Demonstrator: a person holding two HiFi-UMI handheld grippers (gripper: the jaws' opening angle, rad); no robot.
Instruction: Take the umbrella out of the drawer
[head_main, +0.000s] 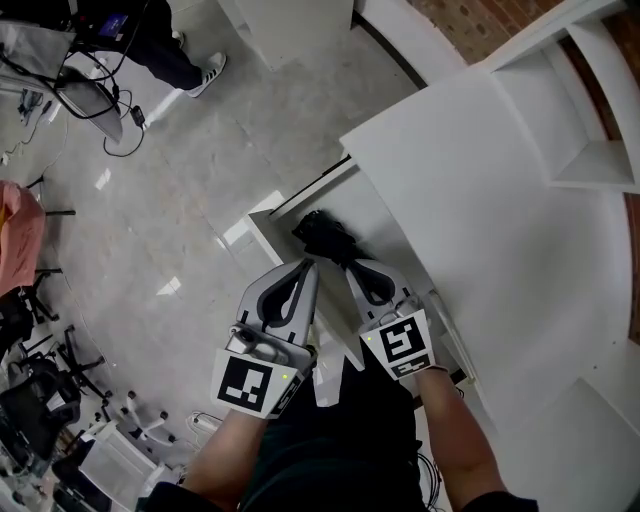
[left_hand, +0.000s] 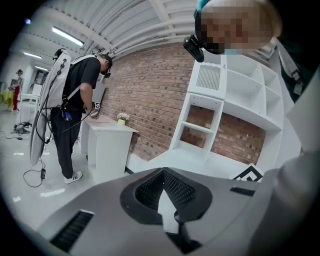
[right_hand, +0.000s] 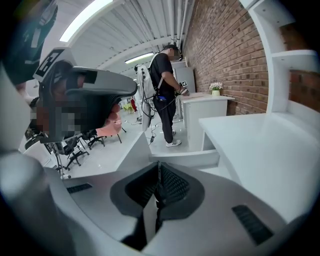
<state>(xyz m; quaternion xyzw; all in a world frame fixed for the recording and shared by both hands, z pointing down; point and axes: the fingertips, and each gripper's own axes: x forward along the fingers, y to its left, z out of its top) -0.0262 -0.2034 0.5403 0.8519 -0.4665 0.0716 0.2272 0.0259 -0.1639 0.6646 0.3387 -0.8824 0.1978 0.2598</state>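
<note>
In the head view a black folded umbrella (head_main: 325, 236) lies inside the open white drawer (head_main: 262, 230) of the desk. My left gripper (head_main: 306, 268) and right gripper (head_main: 352, 270) hang side by side just in front of the umbrella, tips pointing at it, apart from it. Both are shut with nothing between the jaws. In the left gripper view the left gripper (left_hand: 162, 171) shows its jaws meeting at the tip. The right gripper (right_hand: 159, 165) is likewise shut, with the drawer's front wall (right_hand: 185, 159) just beyond it. The umbrella is hidden in both gripper views.
The white desk top (head_main: 480, 200) stretches to the right of the drawer, with a white shelf unit (left_hand: 220, 115) against a brick wall. A person (right_hand: 165, 90) stands at a white cabinet (left_hand: 107, 145) farther off. Office chairs (head_main: 40, 400) and cables (head_main: 120, 120) crowd the floor at left.
</note>
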